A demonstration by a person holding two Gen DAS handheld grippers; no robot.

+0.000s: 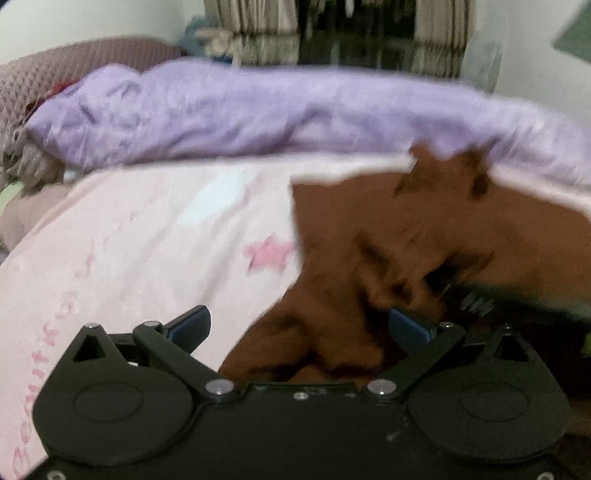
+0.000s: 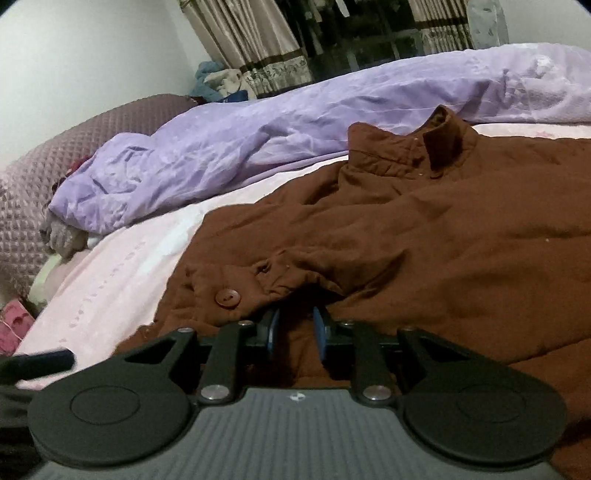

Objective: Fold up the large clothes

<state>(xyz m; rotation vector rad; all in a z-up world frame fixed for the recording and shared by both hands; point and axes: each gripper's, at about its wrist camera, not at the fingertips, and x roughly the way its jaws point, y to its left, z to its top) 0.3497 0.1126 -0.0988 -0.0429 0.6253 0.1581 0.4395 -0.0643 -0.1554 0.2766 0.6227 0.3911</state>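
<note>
A brown padded coat (image 2: 424, 236) lies spread on a pale pink bedsheet (image 2: 122, 266), its stand-up collar (image 2: 447, 140) at the far side and a round brown button (image 2: 228, 297) on the near front edge. The right wrist view shows this sharply. The right gripper (image 2: 295, 332) sits at the coat's near edge with its blue pads (image 2: 320, 334) drawn close together and a fold of brown cloth between them; whether the pads press on the fold cannot be told.

The left wrist view is blurred. There the coat (image 1: 406, 251) fills the right half, bunched and raised toward the camera, with the bedsheet (image 1: 147, 236) bare on the left and a pink star print (image 1: 269, 254) beside the coat's edge. The left gripper (image 1: 299, 328) has its fingers spread wide: the left pad (image 1: 188, 326) stands free over the sheet, and the right pad (image 1: 410, 328) is against the brown cloth. Nothing is clamped.

Beyond the coat, both views show a lilac quilt (image 2: 258, 147) rolled along the far side of the bed, a mauve quilted pillow (image 2: 48, 173) at far left, and striped curtains (image 2: 251, 40) framing a dark window (image 2: 362, 33). Only the right wrist view shows a heap of blue and white laundry (image 2: 218, 83) by the curtain and something pink (image 2: 14, 325) at the near left edge.
</note>
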